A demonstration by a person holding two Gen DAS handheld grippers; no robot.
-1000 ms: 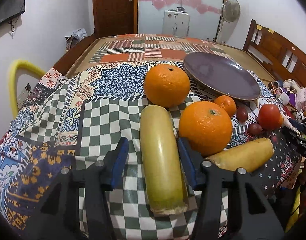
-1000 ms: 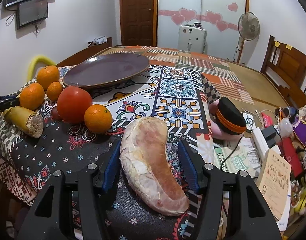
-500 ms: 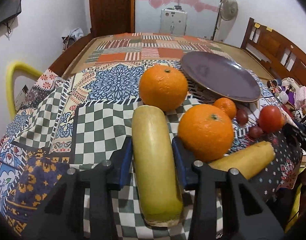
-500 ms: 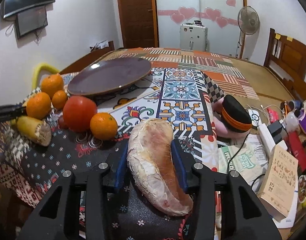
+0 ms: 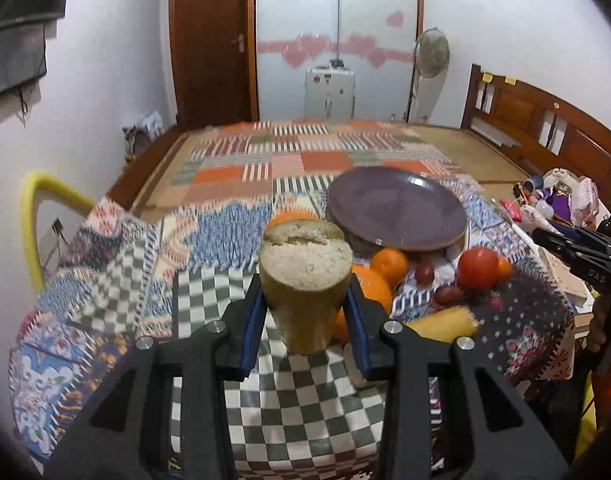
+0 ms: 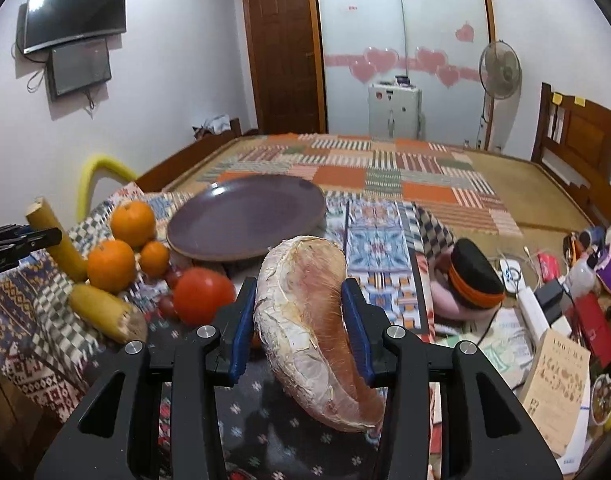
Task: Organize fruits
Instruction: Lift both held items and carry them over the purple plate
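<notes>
Left gripper [image 5: 305,312] clenched on a yellow-green stalk piece [image 5: 305,276], blue pads pressed on both sides, its cut pale end tipped up toward the camera, clear of the checkered cloth [image 5: 305,392]. Jaws had just been closing, with the stalk between them. Right gripper [image 6: 299,320] clamped on a pomelo wedge [image 6: 305,320], pink flesh facing right, white rind left, lifted off the dark floral cloth [image 6: 261,412]; its jaws also closed in within the last second, the wedge between them. Purple plate [image 6: 245,216] at 11 o'clock from the wedge, nothing on it. Left of the wedge, at 9 to 10 o'clock: red tomato [image 6: 203,294], three oranges [image 6: 111,266] bunched together, second yellow stalk piece [image 6: 101,312] lying on the cloth at 9 o'clock. Small dark red fruits [image 6: 167,306] just beside the tomato. In the left wrist view the plate sits at 1 o'clock from the held stalk, oranges partly hidden behind it. Black-and-orange case [image 6: 475,274] at 3 o'clock from the wedge, clutter beyond.
</notes>
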